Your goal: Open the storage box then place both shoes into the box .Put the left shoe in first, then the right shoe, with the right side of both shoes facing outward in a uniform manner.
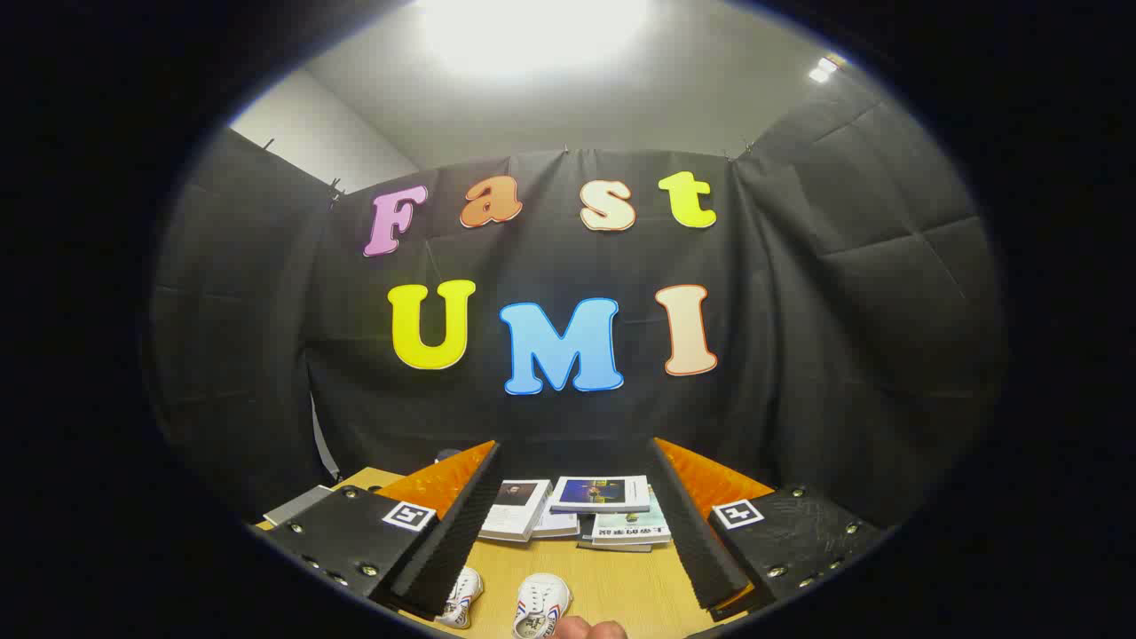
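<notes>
Right now your two white shoes [501, 603] sit side by side on the wooden table [621, 586], near you and low between the fingers, with a fingertip [590, 630] touching the right one. Your gripper [572, 524] is spread wide and holds nothing. Farther off, between the fingers, a loose pile of books [586, 510] lies against the booth's dark wall.

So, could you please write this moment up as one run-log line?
tongs: open, holding nothing | two shoes on table between the tongs, untouched | books beyond | finger beside shoe
</notes>
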Tool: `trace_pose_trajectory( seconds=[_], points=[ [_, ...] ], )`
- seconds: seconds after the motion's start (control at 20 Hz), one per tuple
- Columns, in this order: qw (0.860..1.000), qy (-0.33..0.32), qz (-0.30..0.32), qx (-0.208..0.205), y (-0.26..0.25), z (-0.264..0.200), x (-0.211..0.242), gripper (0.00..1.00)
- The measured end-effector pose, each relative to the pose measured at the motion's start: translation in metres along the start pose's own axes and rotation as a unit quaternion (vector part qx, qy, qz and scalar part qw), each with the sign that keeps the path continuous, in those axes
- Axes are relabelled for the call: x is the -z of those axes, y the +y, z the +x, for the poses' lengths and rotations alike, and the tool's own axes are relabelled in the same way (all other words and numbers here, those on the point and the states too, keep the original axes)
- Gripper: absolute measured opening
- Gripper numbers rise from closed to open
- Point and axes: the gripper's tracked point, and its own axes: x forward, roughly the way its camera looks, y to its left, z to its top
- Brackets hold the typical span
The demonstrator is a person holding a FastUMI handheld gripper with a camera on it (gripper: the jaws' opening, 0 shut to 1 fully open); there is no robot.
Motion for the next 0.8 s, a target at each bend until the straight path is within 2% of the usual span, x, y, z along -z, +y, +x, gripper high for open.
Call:
trace_pose_trajectory(
  seconds=[0.8],
  points=[
    [1.000,0.012,-0.006,-0.005,0.0031,0.0071,0.0069,0.98]
  ],
)
